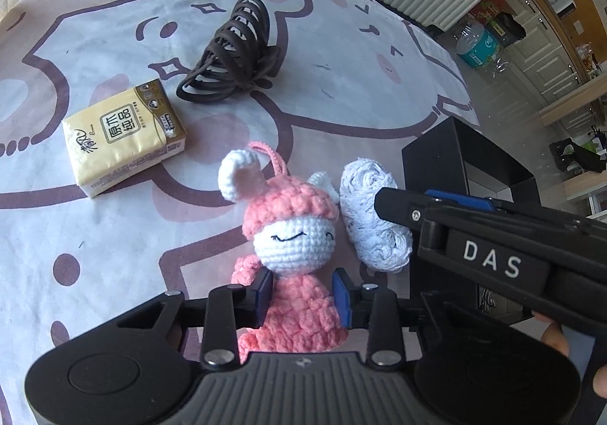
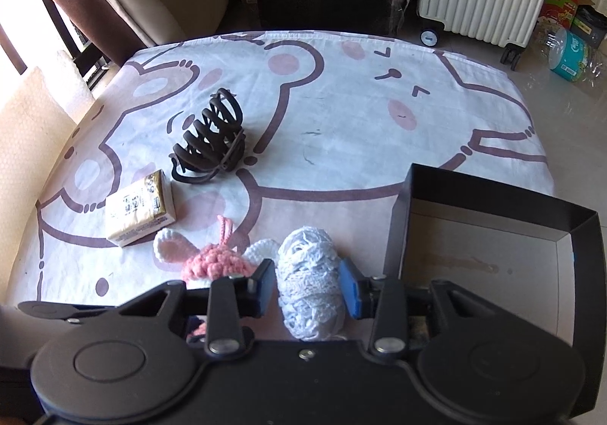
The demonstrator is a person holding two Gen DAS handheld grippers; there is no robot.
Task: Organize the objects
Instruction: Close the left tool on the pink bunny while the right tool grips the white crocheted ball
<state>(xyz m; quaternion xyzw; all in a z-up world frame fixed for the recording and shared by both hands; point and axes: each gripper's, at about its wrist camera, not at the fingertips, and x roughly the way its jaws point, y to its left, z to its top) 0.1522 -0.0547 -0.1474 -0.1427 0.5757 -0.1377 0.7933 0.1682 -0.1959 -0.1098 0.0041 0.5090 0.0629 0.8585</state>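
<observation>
Left gripper point(image 1: 303, 296) pinches the pink crochet doll point(image 1: 292, 254); right gripper point(image 2: 307, 288) seemingly hugs the white yarn bundle point(image 2: 309, 284), near the black box point(image 2: 493, 205).

Left gripper point(image 1: 303, 292) jaws clamped shut, right gripper point(image 2: 308, 288) angled down, jaws narrowed

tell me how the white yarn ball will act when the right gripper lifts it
The yarn ball looks soft and loosely wound, so it will probably squash between the right gripper's pads rather than resist. It likely weighs little. Loose strands on its surface might snag or unwind.
</observation>
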